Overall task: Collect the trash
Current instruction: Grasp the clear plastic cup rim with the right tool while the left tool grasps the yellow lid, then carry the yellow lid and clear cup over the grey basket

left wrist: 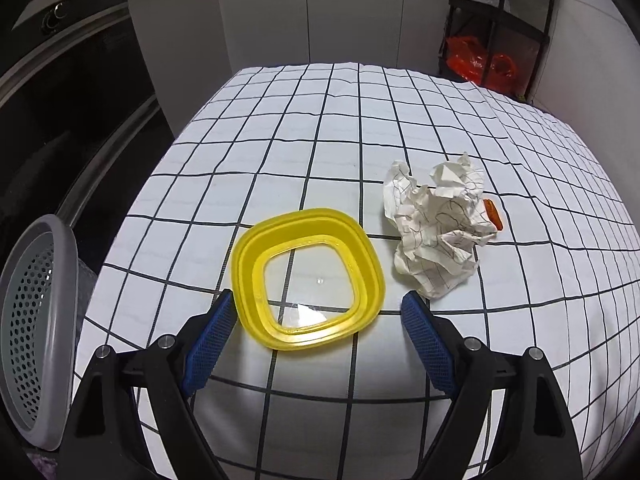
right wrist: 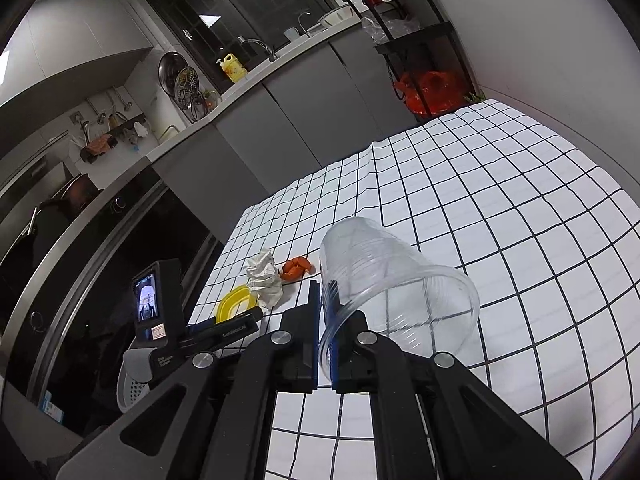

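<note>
Far left, off the tabletop (left wrist: pixel 328 128) edge: grey perforated basket (left wrist: pixel 36 320), rim tipped toward the scene, probably parked there as the drop spot for the trash, low enough that stuff can go in straight off the edge. Next over, left tool (left wrist: pixel 316 312), spread wide, nothing gripped, blue pads either side of the near edge of the yellow lid (left wrist: pixel 308 280). Looks lined up that way on purpose, guessing the lid is the next pickup. Lies flat on the checked cloth with a clear middle, so pinching the raised yellow rim seems the only real option, and a flat thing like that could slide instead of lifting. Just right of the lid, a bit farther back: crumpled paper ball (left wrist: pixel 436 228), touching or nearly touching the lid corner, hard to call. Tucked behind the paper's right side, small orange scrap (left wrist: pixel 493 214), mostly hidden in the left view, clearer from the right wrist view as a bunched orange bit (right wrist: pixel 297 268) right beside the paper. Both still loose on the tabletop, so not collected yet. Over on the right: right tool (right wrist: pixel 325 332), clamped tight on the rim wall of a clear plastic cup (right wrist: pixel 396 284), cup tipped on its side and held up off the cloth, mouth toward the camera. Thin wall pinched between the pads, probably squishy, so a firm hold makes sense for the carry to the basket.
</note>
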`<action>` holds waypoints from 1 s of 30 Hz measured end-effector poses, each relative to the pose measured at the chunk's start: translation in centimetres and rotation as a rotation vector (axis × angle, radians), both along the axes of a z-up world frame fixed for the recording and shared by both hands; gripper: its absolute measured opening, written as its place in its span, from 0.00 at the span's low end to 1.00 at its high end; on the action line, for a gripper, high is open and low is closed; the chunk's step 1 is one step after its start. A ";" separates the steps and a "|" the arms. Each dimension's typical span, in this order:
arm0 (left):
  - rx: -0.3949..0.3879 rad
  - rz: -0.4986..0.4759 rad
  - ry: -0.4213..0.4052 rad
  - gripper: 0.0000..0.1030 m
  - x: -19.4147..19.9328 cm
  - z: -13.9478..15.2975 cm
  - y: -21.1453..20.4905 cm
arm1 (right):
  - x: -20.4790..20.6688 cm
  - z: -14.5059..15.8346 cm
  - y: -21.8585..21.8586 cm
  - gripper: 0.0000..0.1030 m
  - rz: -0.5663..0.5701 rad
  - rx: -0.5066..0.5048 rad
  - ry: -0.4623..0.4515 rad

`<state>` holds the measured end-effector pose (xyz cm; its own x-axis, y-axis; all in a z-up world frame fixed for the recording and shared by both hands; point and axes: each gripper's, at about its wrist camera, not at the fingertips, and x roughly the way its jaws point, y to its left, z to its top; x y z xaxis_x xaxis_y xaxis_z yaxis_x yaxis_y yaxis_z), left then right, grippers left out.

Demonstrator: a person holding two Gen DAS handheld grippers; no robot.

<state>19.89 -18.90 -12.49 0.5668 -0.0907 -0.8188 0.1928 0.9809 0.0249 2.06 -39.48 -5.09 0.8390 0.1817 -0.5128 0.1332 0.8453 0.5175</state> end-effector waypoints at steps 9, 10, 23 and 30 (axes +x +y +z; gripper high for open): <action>-0.030 0.007 0.011 0.79 0.7 -0.2 -0.2 | -0.2 0.1 0.0 0.04 -0.006 -0.002 -0.004; -0.032 0.008 0.010 0.79 0.7 -0.2 -0.2 | -0.1 0.1 -0.1 0.04 -0.005 -0.003 -0.005; -0.044 -0.014 -0.032 0.65 -1.2 1.1 1.2 | -0.3 0.2 0.9 0.04 0.006 -0.024 -0.004; -0.025 -0.049 -0.099 0.65 -5.1 3.5 4.4 | 0.0 0.3 2.6 0.04 0.035 -0.060 0.008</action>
